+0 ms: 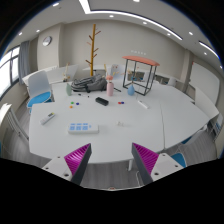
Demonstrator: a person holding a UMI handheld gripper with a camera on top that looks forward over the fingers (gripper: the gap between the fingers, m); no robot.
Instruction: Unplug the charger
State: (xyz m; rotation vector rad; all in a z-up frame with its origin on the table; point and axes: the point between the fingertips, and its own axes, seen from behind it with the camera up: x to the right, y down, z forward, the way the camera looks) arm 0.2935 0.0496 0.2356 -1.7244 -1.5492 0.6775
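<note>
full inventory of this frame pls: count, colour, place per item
large white table: 1, white, just beyond the fingers, fills the middle of the room
small loose items on the tabletop: several, dark and mixed colours, far side of the table; too small to identify, no charger can be picked out
flat pale rectangular item: 1, whitish, near left part of the table
bare wooden coat stand: 1, light wood, behind the table by the back wall
tall side table with reddish top: 1, dark frame, right of the coat stand
blue-seated chair: 1, left of the table
gripper: 1, magenta pads, fingers open, nothing between them
</note>
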